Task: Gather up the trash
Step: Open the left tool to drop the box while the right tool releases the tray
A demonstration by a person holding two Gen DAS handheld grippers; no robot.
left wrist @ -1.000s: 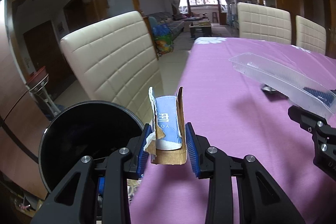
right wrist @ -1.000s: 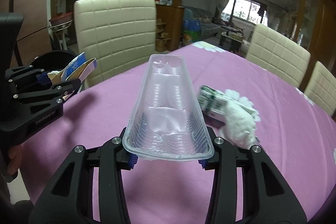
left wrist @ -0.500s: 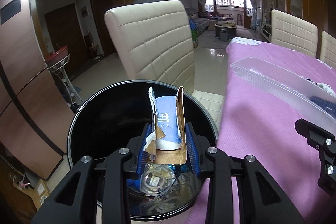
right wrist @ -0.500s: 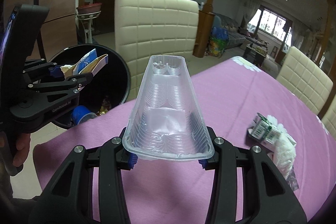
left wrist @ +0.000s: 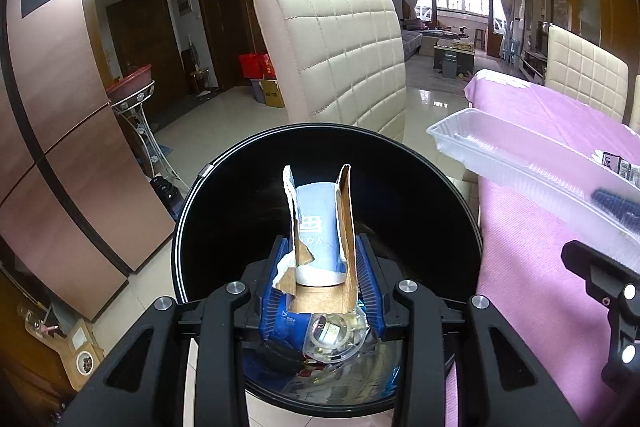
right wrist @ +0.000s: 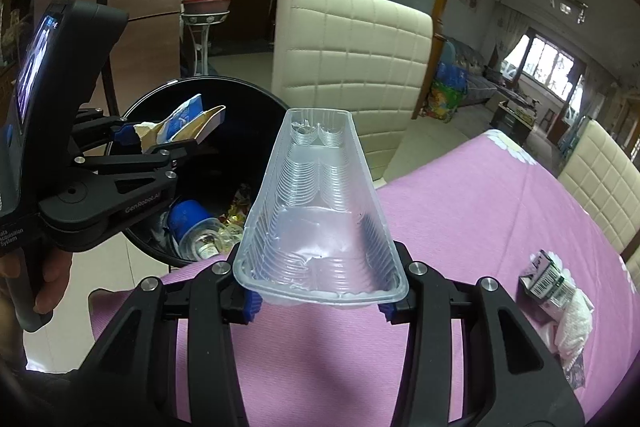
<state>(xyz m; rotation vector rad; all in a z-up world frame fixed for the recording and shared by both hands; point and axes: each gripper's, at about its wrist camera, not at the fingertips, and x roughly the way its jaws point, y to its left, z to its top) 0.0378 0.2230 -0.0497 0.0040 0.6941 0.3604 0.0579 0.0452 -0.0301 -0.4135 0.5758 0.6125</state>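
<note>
Since the earlier frames the left gripper [left wrist: 320,259], jaws pinching a torn carton [left wrist: 320,227], has moved from the counter's [right wrist: 460,207] edge to above the black bin [left wrist: 224,227] at centre. The right gripper [right wrist: 320,301] still clamps a clear tray [right wrist: 320,219] over the purple counter. Cream chairs [right wrist: 352,67] stand behind.

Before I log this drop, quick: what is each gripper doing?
Left gripper: closed on the torn carton.
Right gripper: closed on the clear plastic tray.
</note>
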